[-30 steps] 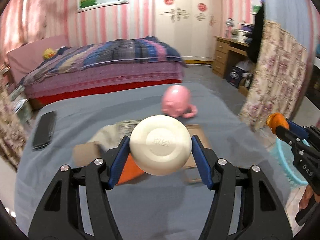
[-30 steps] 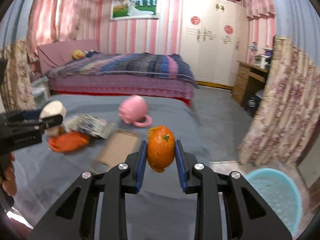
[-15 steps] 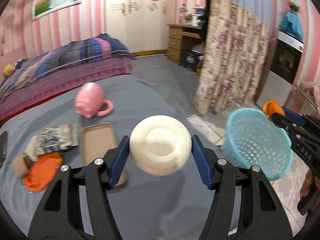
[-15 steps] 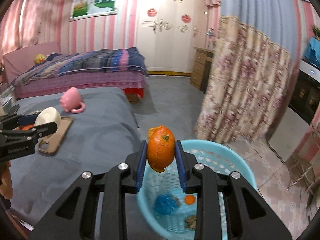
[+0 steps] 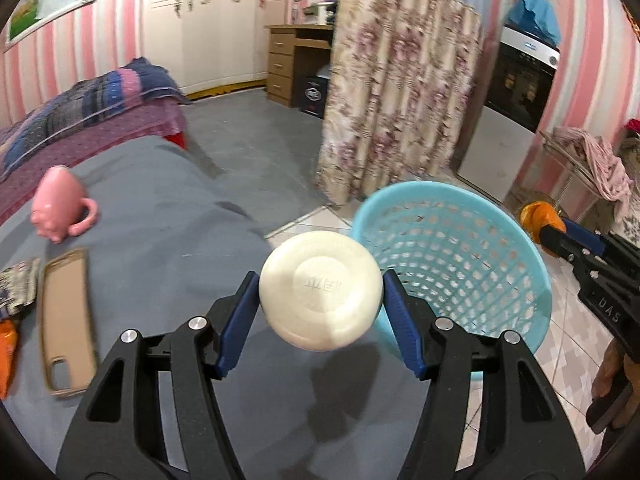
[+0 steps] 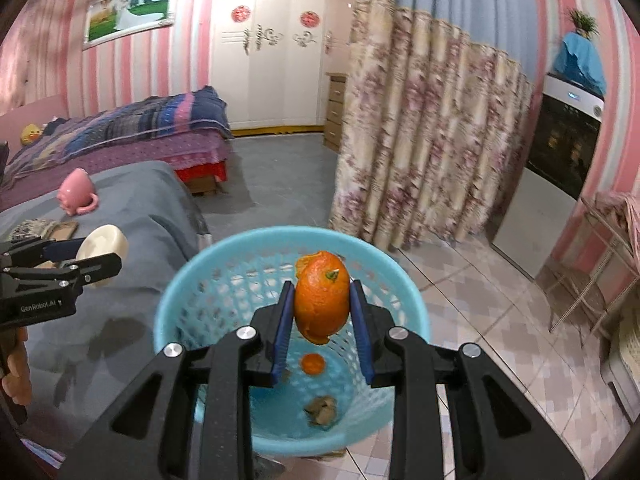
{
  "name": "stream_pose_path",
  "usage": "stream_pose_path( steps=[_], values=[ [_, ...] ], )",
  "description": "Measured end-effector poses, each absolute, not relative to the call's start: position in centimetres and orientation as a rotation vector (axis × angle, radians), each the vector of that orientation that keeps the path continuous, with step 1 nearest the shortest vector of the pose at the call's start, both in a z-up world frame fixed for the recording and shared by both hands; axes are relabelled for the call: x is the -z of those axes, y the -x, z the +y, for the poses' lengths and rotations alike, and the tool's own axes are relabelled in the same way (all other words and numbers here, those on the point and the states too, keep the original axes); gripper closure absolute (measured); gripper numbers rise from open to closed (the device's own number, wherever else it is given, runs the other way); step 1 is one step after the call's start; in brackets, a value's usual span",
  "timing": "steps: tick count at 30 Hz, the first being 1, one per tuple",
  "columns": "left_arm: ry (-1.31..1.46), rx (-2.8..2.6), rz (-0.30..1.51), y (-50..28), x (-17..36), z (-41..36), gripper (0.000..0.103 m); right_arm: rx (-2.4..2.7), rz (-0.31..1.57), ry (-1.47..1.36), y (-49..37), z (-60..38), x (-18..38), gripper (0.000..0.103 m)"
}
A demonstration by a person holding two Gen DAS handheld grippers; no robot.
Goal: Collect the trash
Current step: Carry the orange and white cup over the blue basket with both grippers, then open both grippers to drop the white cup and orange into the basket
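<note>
I am working beside the grey bed [image 5: 168,236], the biggest thing near me, and its near corner stands close against the turquoise basket [image 6: 404,280], which sits on the tiled floor [image 6: 480,320]; I take it the basket is put there so that trash can go from the blanket to the bin with a short swing. The basket is open-topped and latticed, and in the right wrist view I can see an orange scrap [image 6: 313,363] and a brownish crumpled bit [image 6: 322,410] lying on its bottom, so I judge that collecting is well under way. My right gripper [image 6: 322,312] hangs directly above the basket's mouth with its 2 blue pads pressed narrowly on the orange peel [image 6: 322,296], held stem-end up; to my eye it is placed so that letting go would drop the peel straight inside. My left gripper [image 5: 320,300] holds a round white lid [image 5: 320,290] flat-face toward the camera, its fingers spread fairly wide and clamped on the lid's opposite edges; it is over the bed's corner, just beside the basket's rim, not yet above the opening. Left on the blanket are a pink mug [image 5: 60,210] lying on its side, a tan phone case [image 5: 68,322] lying hollow side up, a printed wrapper [image 5: 18,286] and an orange bag [image 5: 8,354] at the frame's edge; which of these count as trash I cannot say for certain.
</note>
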State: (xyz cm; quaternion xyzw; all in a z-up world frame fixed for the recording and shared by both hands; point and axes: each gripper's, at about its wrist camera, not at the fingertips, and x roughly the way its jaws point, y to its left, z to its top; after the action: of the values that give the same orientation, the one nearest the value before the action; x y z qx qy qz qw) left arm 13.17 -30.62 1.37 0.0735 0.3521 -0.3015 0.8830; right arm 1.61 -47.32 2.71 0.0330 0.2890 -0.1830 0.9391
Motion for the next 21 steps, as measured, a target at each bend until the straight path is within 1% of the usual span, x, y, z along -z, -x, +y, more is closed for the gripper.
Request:
stream_pose_path(
  steps=[9, 15, 16, 17, 18, 19, 21],
  values=[
    [-0.19, 0.723, 0.724, -13.5, -0.6, -36.5, 0.042, 0.425, 0.595, -0.143, -0.6, -50.2, -1.2, 0.075],
    [-0.217, 0.755, 0.717, -14.4, -0.8, -39.1, 0.041, 0.443, 0.599, -0.152, -0.7, -51.1, -0.7, 0.075],
    [-0.226, 0.758, 0.71, -14.5, -1.0, -39.4, 0.033, 0.444, 0.598, -0.153, -0.7, -51.1, -0.7, 0.075],
    [-0.235, 0.753, 0.696, -14.5, -1.3, -39.5, 0.028, 0.445, 0.598, -0.153, -0.7, -51.2, -0.7, 0.075],
    [-0.241, 0.743, 0.678, -14.5, -1.7, -39.5, 0.021, 0.445, 0.599, -0.152, -0.8, -51.2, -0.7, 0.075],
    [-0.243, 0.734, 0.658, -14.5, -2.0, -39.3, 0.018, 0.445, 0.599, -0.15, -0.8, -51.0, -0.7, 0.075],
    [-0.232, 0.726, 0.646, -14.7, -2.5, -38.7, 0.016, 0.446, 0.599, -0.149, -0.9, -50.8, -0.7, 0.075]
  ],
)
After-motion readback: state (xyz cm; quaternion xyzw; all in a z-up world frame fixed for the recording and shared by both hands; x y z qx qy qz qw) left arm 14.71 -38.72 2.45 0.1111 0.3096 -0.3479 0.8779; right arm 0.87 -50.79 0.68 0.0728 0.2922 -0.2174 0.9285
